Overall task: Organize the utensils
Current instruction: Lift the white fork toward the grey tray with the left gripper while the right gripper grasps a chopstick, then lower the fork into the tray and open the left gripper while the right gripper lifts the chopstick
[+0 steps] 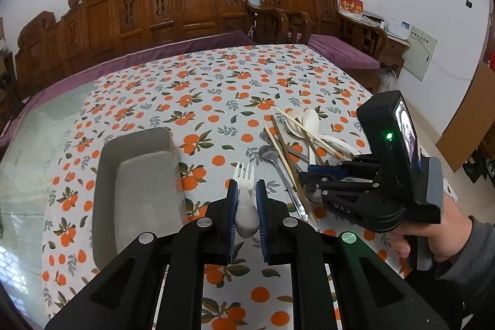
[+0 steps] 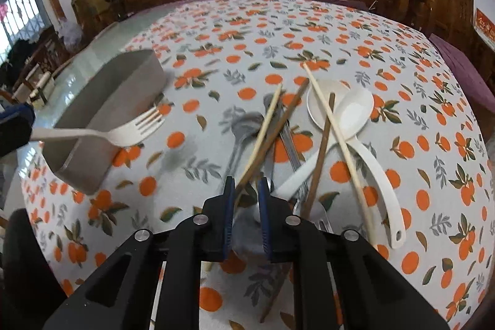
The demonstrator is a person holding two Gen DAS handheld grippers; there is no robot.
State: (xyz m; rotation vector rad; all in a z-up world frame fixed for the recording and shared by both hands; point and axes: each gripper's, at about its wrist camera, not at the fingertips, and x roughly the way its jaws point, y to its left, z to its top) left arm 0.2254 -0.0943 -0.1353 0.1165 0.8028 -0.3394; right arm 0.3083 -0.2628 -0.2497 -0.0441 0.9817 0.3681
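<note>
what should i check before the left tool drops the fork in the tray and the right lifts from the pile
1. Left tool shut on white fork: ok.
2. Grey tray open, nothing seen inside: ok.
3. Fork over tray: not ok, it is beside it.
4. Right tool closed on one utensil only: cannot tell, brown chopstick and a metal handle both run between the pads.
5. Pile untangled: not ok, chopsticks cross the spoons.

Carved wooden bench (image 1: 185, 2) with purple cushions (image 1: 343, 51) behind an orange-print tablecloth (image 1: 216, 88).
</note>
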